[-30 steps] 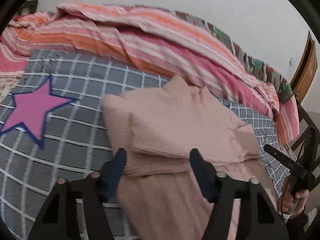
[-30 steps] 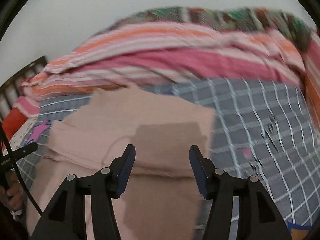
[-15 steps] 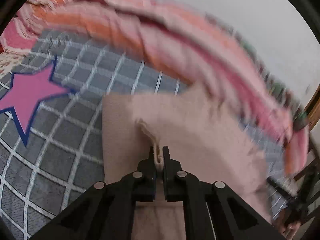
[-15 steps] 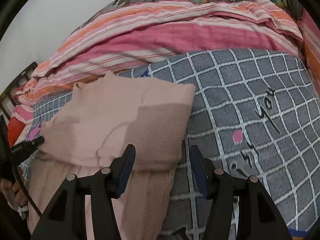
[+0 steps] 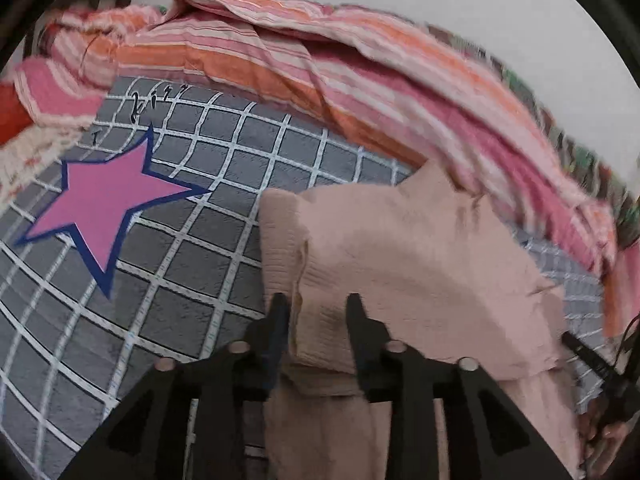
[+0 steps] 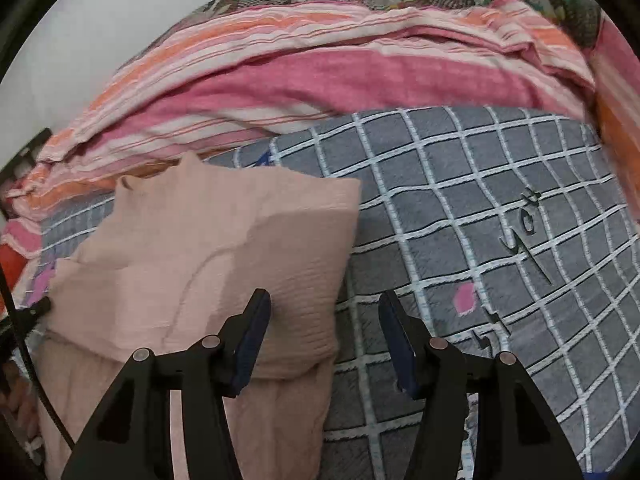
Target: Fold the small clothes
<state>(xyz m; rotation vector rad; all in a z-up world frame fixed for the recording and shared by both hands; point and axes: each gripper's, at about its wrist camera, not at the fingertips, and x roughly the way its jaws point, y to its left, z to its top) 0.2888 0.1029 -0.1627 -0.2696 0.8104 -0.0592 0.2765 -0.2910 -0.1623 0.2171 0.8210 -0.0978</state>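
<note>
A pale pink ribbed garment (image 5: 408, 264) lies on the grey checked blanket (image 5: 192, 280), its sides folded in over its middle. My left gripper (image 5: 314, 312) is open, its fingers either side of the folded layer's left front edge. In the right wrist view the garment (image 6: 208, 264) lies left of centre. My right gripper (image 6: 324, 320) is open and empty at its right front corner, the left finger over the cloth, the right finger over the blanket (image 6: 480, 240). The right gripper's tip also shows at the right edge of the left wrist view (image 5: 588, 356).
A bunched striped pink and orange quilt (image 5: 320, 68) runs along the far side of the bed, seen also in the right wrist view (image 6: 320, 76). A pink star print (image 5: 108, 208) marks the blanket to the left. A white wall lies behind.
My left gripper was open, shut on a fold of the garment half a second ago, and is open again with the fold laid down. My right gripper stayed open and shifted right.
</note>
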